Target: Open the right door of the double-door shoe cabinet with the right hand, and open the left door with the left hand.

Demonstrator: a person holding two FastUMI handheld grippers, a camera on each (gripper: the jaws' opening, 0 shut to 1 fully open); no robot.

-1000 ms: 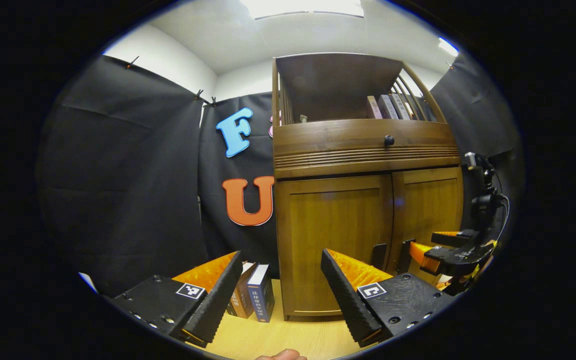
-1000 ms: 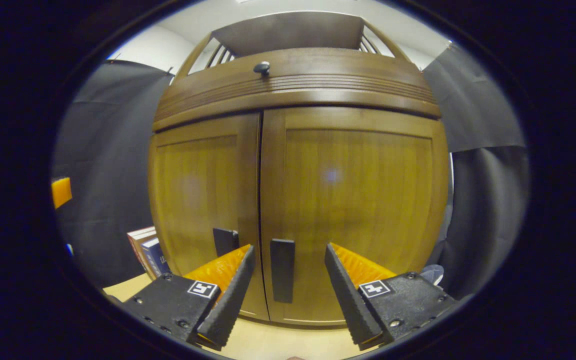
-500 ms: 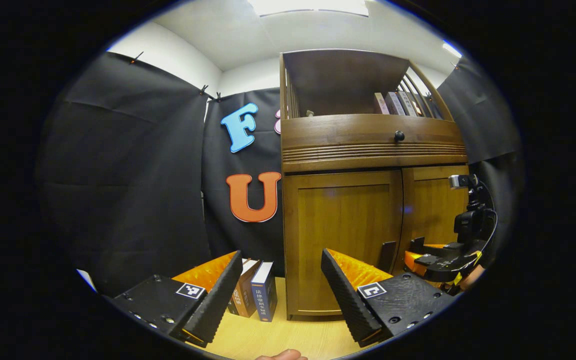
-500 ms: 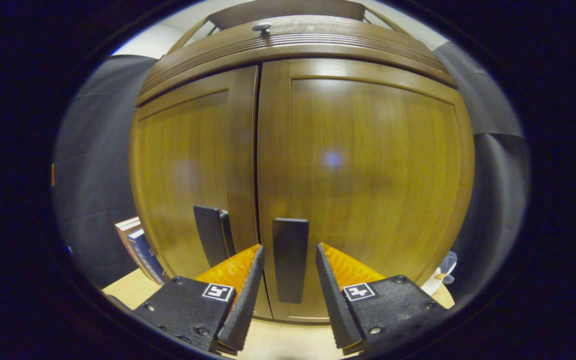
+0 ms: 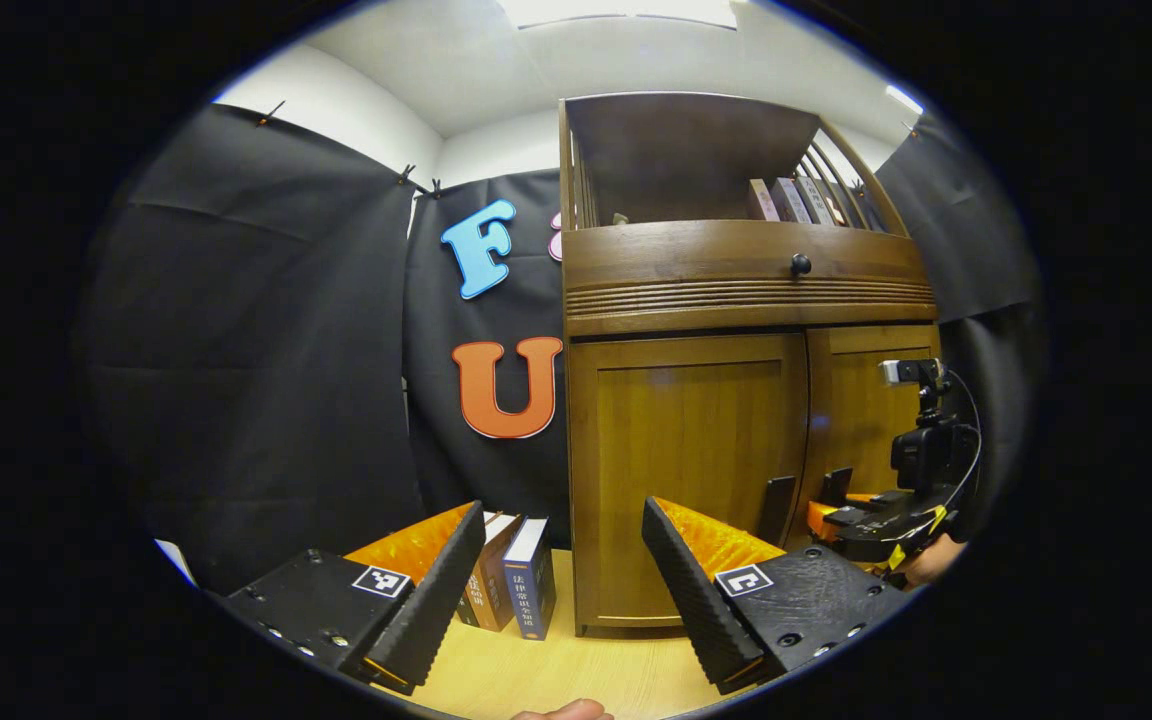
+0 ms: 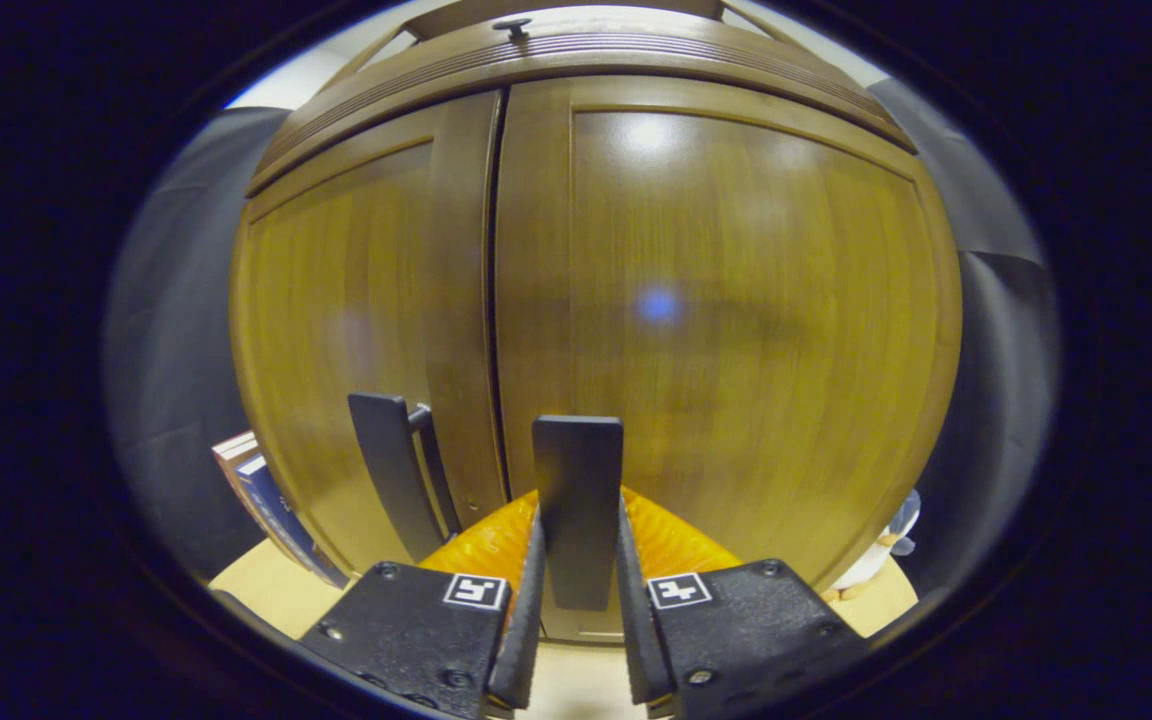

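— Wood fills my left gripper view on the right side: the shoe cabinet (image 5: 736,440) stands on the desk (image 5: 576,675), both doors closed. What's my left gripper (image 5: 561,585) doing?

— Spread wide, holding nothing, well back from the left door (image 5: 681,480). Its handle (image 5: 774,510) sits low by the centre seam. Some books (image 5: 516,585) stand on the desk just beside the cabinet's left corner. Farther off, your right gripper (image 5: 851,515) is at the right door (image 5: 871,420).

— And in the right gripper view?

— The right door's handle (image 6: 578,510) stands upright between the fingers of the right gripper (image 6: 576,620). They're clenched in close on either side, but I cannot tell whether both press on it.

— So what could go wrong?

— I'd judge slippage: the handle is a flat, smooth bar, so a loose pinch could slide off once I pull. Pulling straight instead of along the hinge arc could twist it free. The left handle (image 6: 391,470) is near too; a wide swing might clip it.
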